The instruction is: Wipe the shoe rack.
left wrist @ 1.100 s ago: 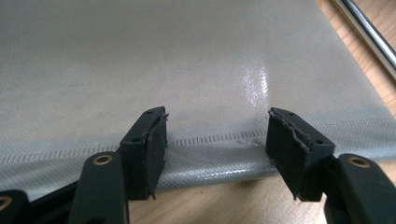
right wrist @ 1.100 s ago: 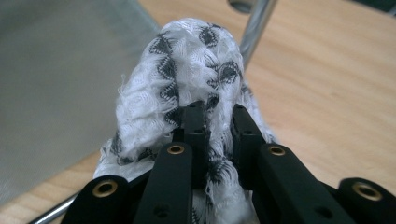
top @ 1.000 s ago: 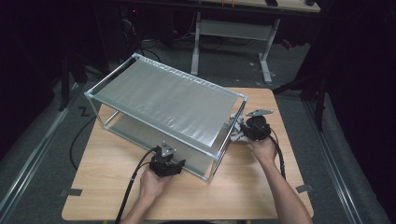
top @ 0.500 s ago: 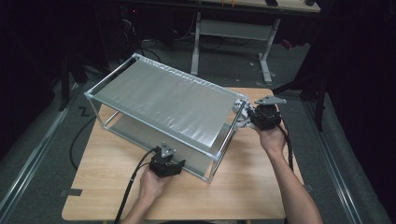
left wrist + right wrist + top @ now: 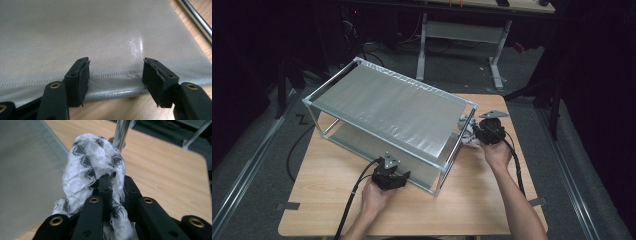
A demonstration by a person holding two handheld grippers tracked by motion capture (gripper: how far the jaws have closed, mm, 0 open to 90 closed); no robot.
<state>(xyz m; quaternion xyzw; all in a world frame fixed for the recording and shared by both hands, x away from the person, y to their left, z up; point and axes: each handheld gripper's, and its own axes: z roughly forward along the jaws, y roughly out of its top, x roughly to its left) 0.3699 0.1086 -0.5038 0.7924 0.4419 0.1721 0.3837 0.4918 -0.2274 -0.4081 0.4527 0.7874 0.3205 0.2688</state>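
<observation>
A metal-framed rack (image 5: 452, 97) with two grey fabric shelves stands on the wooden table (image 5: 472, 200). My left gripper (image 5: 391, 170) is at the rack's near side. Its jaws stand open (image 5: 116, 75) over the stitched front hem of the lower shelf (image 5: 87, 37), and nothing is pinched between them. My right gripper (image 5: 476, 132) sits by the rack's right corner. It is shut (image 5: 116, 182) on a bunched white cloth with a dark pattern (image 5: 85, 162), which hangs close to the chrome corner post (image 5: 121, 132).
A chrome bar of the frame (image 5: 197, 18) runs along the lower shelf's side. Bare tabletop (image 5: 170, 170) lies to the right of the rack. Cables trail from both grippers toward the person. Beyond the table stands a grey desk frame (image 5: 462, 32) on dark floor.
The right gripper, still holding the cloth, swung out to the right and away, then came back a little toward the rack's corner. The left gripper kept still.
</observation>
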